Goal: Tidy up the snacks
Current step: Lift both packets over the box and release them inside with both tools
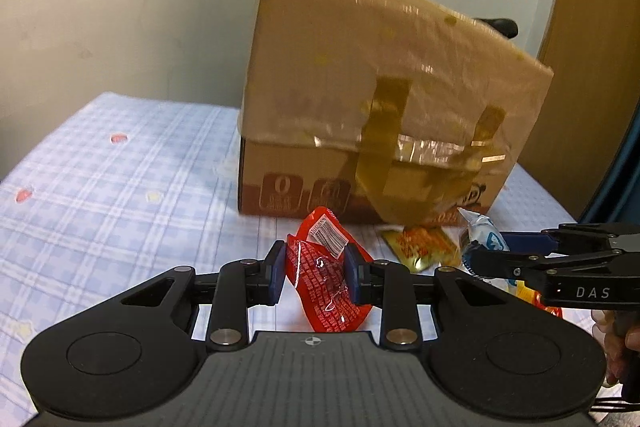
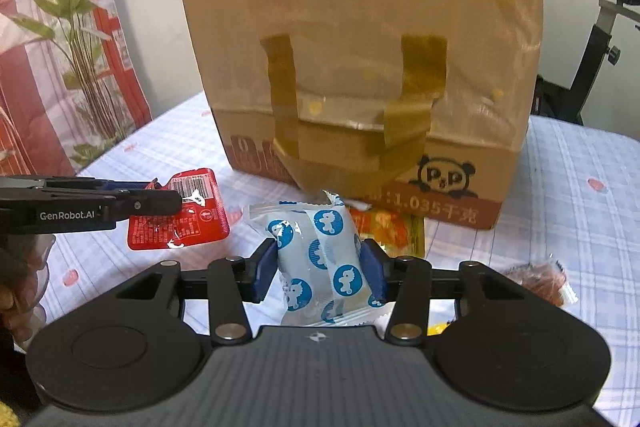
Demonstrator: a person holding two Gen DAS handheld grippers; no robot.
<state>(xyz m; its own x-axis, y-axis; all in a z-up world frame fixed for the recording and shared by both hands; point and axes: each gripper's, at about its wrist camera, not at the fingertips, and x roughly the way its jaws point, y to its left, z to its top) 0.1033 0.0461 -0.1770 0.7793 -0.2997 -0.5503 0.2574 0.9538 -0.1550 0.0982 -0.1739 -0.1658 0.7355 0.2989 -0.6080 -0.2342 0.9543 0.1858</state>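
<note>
Left wrist, red packet [image 1: 326, 283] between jaws

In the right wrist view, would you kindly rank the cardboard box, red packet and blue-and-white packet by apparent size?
1. cardboard box
2. blue-and-white packet, though it is nearest the camera
3. red packet, partly hidden, so this ranking is unsure

We record even indoor light, moderately bright. Motion blur smears the cardboard box [image 1: 384, 99] in both views. Glare on its tape; fisheye bending and dark vignette at edges.
</note>
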